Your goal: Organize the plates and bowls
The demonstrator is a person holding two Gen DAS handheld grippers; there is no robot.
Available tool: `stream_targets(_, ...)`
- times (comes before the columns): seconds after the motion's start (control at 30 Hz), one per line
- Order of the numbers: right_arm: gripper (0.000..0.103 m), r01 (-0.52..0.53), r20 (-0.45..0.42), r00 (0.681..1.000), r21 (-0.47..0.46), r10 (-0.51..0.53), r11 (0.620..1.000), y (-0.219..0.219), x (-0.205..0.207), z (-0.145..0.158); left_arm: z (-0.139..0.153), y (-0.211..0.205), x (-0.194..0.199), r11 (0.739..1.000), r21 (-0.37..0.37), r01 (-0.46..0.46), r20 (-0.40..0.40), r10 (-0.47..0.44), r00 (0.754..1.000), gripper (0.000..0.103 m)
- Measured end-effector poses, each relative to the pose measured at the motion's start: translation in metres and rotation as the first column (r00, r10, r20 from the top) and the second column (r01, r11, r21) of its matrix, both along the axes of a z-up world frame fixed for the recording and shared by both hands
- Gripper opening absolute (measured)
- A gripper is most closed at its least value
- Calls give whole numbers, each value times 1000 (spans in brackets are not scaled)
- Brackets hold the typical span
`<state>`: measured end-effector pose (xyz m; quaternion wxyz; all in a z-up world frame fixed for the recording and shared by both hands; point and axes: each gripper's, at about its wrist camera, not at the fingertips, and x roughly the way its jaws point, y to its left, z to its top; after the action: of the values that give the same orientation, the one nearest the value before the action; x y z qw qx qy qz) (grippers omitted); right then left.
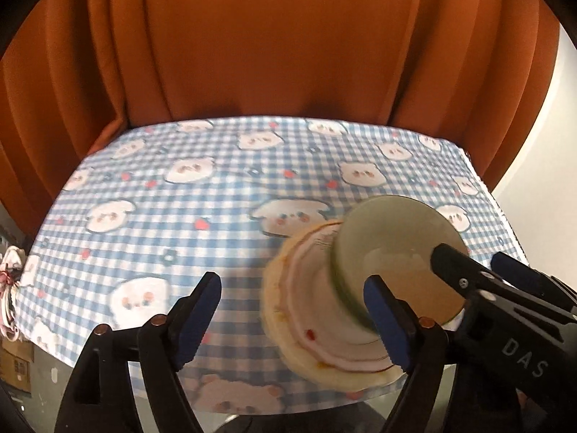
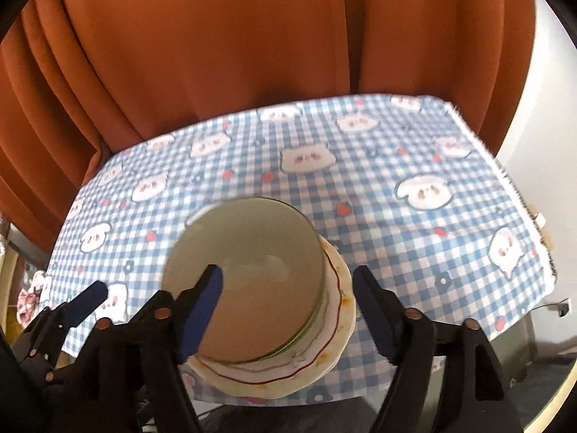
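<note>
A pale green bowl (image 1: 393, 249) (image 2: 252, 252) sits on top of a stack of scalloped plates (image 1: 306, 310) (image 2: 335, 310) with pink and red rims. The stack stands near the front edge of the blue checked tablecloth (image 1: 180, 216) (image 2: 396, 216). My left gripper (image 1: 295, 317) hangs open above the stack's left side, its right finger in front of the bowl's rim. My right gripper (image 2: 288, 306) (image 1: 472, 261) is open too, its fingers spread over the bowl's right half and gripping nothing. The left gripper's fingers (image 2: 88, 297) show at the lower left of the right wrist view.
An orange curtain (image 1: 270, 54) (image 2: 216, 54) hangs right behind the table's far edge. A white wall (image 2: 548, 108) stands to the right. Cardboard boxes and clutter (image 1: 14, 353) sit on the floor to the left. The cloth beyond the stack is bare.
</note>
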<state>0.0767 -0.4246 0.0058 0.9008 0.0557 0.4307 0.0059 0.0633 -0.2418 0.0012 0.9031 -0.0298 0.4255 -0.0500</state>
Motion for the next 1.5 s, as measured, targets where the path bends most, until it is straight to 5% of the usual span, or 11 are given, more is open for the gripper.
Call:
stream_targets(0.43, 91, -23, 179, 984, -6, 24, 1000, 86, -84, -8, -12, 99, -64, 996, 54, -69, 118, 62, 991, 89)
stream_targets(0.7, 92, -22, 193, 981, -7, 23, 1000, 113, -111, -33, -21, 140, -95, 990, 54, -127, 148, 118, 982, 89)
stream_targets(1.5, 95, -16, 236, 972, -18, 20, 1000, 114, -140, -28, -10, 134, -117, 990, 69, -120, 213, 103, 972, 98)
